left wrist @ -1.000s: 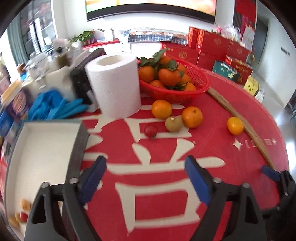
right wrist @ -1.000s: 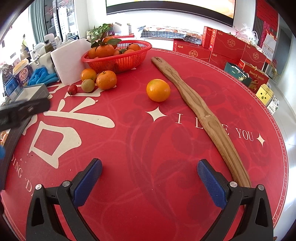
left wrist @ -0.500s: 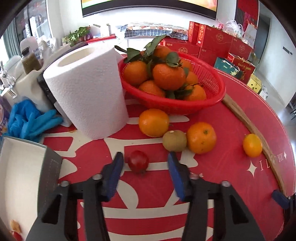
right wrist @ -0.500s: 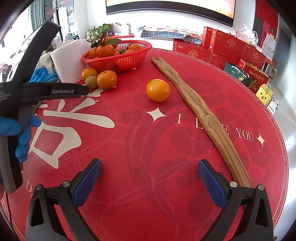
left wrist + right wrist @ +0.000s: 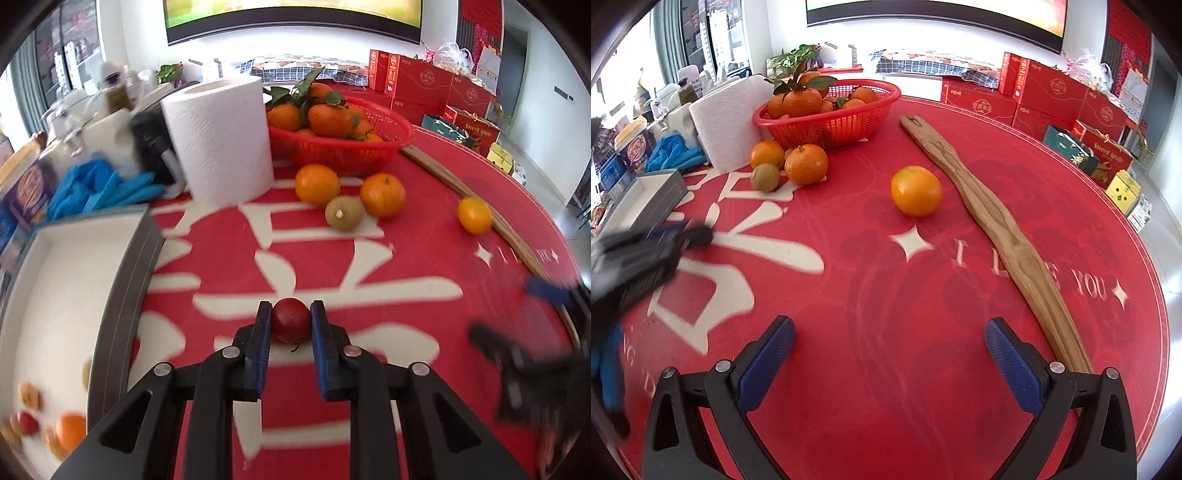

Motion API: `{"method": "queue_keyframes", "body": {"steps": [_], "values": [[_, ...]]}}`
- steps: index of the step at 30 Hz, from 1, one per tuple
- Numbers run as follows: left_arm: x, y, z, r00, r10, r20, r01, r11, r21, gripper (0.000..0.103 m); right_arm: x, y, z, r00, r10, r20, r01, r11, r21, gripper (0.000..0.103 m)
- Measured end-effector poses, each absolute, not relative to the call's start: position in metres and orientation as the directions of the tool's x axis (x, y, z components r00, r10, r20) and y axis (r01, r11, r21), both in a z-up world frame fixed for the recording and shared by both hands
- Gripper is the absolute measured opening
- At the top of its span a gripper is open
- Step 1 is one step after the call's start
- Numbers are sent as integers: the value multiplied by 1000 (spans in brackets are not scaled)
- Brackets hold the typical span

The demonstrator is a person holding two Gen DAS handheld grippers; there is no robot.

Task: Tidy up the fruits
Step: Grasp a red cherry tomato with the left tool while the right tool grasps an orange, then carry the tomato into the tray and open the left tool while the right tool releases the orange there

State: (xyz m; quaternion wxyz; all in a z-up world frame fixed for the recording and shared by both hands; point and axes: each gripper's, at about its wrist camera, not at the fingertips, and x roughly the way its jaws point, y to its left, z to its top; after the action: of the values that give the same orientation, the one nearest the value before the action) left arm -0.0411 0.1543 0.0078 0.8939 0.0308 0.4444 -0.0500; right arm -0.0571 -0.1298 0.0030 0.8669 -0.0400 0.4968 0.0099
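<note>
My left gripper (image 5: 290, 317) is shut on a small red cherry tomato (image 5: 290, 319) and holds it over the red tablecloth, right of the white tray (image 5: 55, 295). The tray holds an orange (image 5: 70, 430) and small fruits in its near corner. Two oranges (image 5: 317, 184) and a kiwi (image 5: 344, 213) lie before the red basket (image 5: 343, 149) of leafy oranges. A lone orange (image 5: 916, 190) lies mid-table. My right gripper (image 5: 889, 354) is open and empty above the cloth; the blurred left gripper (image 5: 646, 254) shows at its left.
A paper towel roll (image 5: 219, 138) stands left of the basket. Blue gloves (image 5: 99, 188) and bottles crowd the far left. A long wooden stick (image 5: 993, 225) lies along the right side. Red gift boxes (image 5: 1052, 96) stand beyond the table.
My left gripper closed on the cherry tomato and pulled back with it from the fruit pile toward the tray side. The right gripper has stayed still and open.
</note>
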Motion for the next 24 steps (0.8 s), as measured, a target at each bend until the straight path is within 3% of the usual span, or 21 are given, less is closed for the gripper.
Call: {"method": "queue_keyframes", "body": {"steps": [9,12,13,14,15,19,24], "values": [[-52,155,6,615,-61,-786,104,995,4,23,10,-130,-1,513,-18,-858,-38,998,-44,102],[-60,158,4,626,-58,-778,104,994,10,23,14,-125,0,530,-34,-847,-46,997,-69,88],[-61,160,4,625,-62,-778,104,995,4,23,13,-124,2,540,-35,-841,-48,996,-73,74],[-64,160,5,624,-64,-779,103,995,0,23,11,-122,4,546,-31,-837,-51,996,-70,49],[-65,160,6,618,-72,-783,105,994,-8,23,10,-123,6,548,-25,-836,-52,997,-64,33],[-78,163,16,624,-98,-775,115,993,-32,23,0,-139,11,519,130,-845,-59,992,116,35],[-88,171,37,651,-114,-751,114,992,-52,23,-18,-149,19,502,210,-839,-62,976,207,35]]}}
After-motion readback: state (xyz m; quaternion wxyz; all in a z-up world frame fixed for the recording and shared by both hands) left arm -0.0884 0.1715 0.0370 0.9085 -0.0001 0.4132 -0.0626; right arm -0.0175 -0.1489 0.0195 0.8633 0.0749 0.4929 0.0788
